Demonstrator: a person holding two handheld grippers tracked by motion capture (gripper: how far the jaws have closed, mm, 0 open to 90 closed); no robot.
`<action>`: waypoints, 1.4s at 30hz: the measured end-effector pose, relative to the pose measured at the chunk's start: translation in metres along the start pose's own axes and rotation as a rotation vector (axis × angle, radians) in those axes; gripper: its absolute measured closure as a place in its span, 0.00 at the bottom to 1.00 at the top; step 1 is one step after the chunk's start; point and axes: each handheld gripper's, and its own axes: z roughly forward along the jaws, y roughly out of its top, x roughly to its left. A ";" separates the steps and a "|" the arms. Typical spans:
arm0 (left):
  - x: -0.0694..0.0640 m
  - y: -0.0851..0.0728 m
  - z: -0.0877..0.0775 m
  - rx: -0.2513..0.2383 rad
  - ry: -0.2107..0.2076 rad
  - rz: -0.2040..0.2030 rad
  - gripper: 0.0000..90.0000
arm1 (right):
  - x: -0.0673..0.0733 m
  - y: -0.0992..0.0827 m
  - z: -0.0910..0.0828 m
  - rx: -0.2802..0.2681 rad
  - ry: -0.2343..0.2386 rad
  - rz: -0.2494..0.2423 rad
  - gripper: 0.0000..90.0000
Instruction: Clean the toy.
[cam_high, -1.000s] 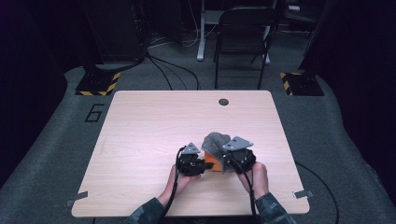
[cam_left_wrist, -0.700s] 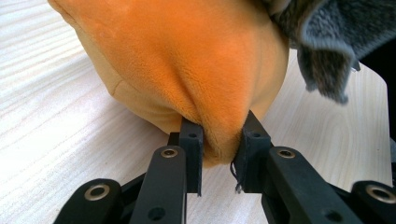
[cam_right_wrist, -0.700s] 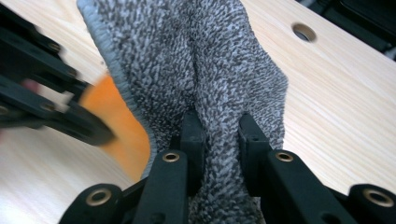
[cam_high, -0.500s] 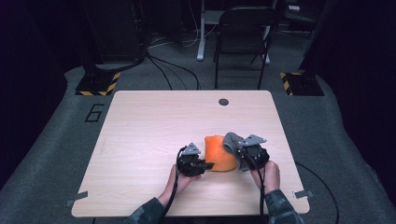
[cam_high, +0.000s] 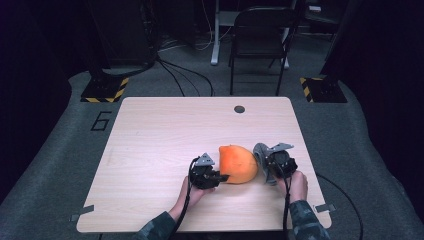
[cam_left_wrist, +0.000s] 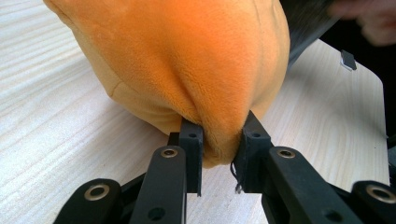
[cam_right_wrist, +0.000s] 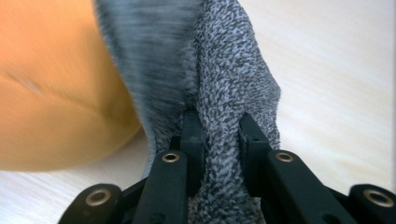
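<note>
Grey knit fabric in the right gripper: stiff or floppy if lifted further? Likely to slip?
Probably floppy: the grey knit fabric bunches and folds where the right gripper pinches it, and drapes against the orange plush. Likely light, since a small pinch carries it. Slipping seems unlikely; the coarse knit is squeezed tight between the jaws.

The table (cam_high: 165, 135) lies bare across its far and left parts, so a hand could pass freely there (a small dark hole (cam_high: 239, 109) near the far edge hinders nothing). Near the front edge, the orange cushion (cam_high: 238, 164) fills the gap between the left gripper (cam_high: 222, 177) and the right gripper (cam_high: 264, 165), with the grey cloth (cam_high: 260, 154) touching its right side.
</note>
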 end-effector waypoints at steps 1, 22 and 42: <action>0.000 0.000 0.000 0.000 0.001 0.001 0.84 | -0.001 0.004 -0.010 -0.034 -0.002 0.013 0.85; 0.000 -0.001 0.001 0.004 0.003 0.007 0.84 | 0.034 0.013 -0.019 -0.085 0.034 -0.079 0.85; 0.000 0.000 0.002 0.002 0.001 0.008 0.84 | 0.009 0.017 -0.039 -0.122 0.042 -0.008 0.85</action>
